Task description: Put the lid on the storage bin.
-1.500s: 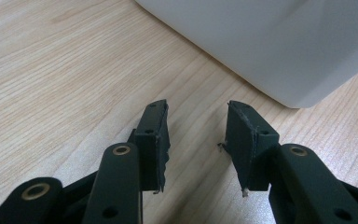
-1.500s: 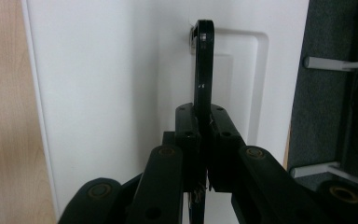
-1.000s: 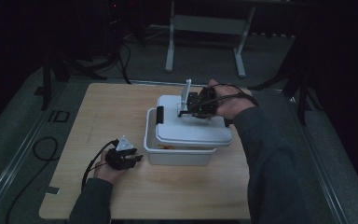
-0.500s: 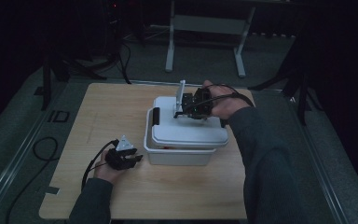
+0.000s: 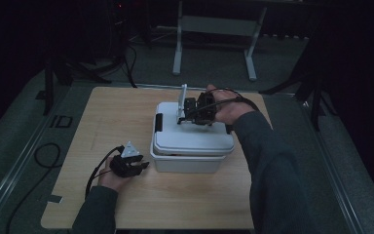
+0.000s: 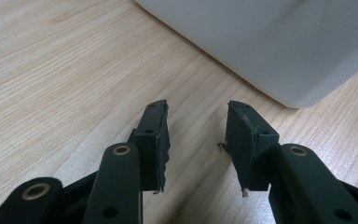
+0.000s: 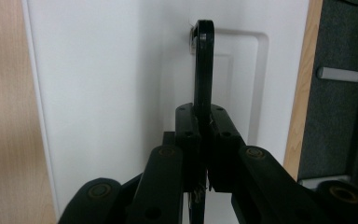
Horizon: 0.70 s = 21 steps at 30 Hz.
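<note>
A white box (image 5: pixel 191 146) with its lid (image 5: pixel 195 134) on is seen in the middle of the table (image 5: pixel 78 122). The right gripper (image 5: pixel 184 113) is held over the far part of the lid. Its jaws are pressed tight on the handle (image 7: pixel 203 65), a thin black bar that is raised up from the lid. In the right gripper view the handle is seen edge-on, running straight ahead from between the jaws, with the white lid spread out behind it. In the high view a pale upright part (image 5: pixel 182 100) is seen just beyond the jaws.

The left gripper (image 6: pixel 198 140) is rested low on the table, just beside the box's near left corner. Its jaws are parted, and nothing is held between them. Bare wood is seen under them, and the box wall (image 6: pixel 279 42) lies just ahead of the tips, not touched.
</note>
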{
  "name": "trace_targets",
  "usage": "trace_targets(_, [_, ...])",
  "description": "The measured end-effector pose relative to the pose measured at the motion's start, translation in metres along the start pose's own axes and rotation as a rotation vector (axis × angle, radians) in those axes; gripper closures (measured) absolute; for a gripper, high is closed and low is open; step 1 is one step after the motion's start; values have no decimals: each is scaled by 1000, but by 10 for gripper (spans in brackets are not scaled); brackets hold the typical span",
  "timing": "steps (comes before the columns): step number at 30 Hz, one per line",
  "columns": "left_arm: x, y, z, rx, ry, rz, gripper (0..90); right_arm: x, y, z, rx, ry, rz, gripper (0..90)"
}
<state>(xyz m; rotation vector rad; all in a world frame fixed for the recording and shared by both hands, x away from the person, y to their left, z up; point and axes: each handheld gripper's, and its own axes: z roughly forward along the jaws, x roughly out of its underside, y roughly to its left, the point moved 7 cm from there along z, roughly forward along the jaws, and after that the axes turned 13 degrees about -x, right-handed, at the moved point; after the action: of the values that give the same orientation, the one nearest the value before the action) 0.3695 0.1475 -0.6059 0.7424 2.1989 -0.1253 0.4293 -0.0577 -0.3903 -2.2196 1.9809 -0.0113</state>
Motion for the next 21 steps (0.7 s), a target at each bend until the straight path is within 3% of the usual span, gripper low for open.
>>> trace_targets(21, [0, 0, 0, 1, 1, 2, 592, -10, 0, 9, -17, 15, 9, 846])
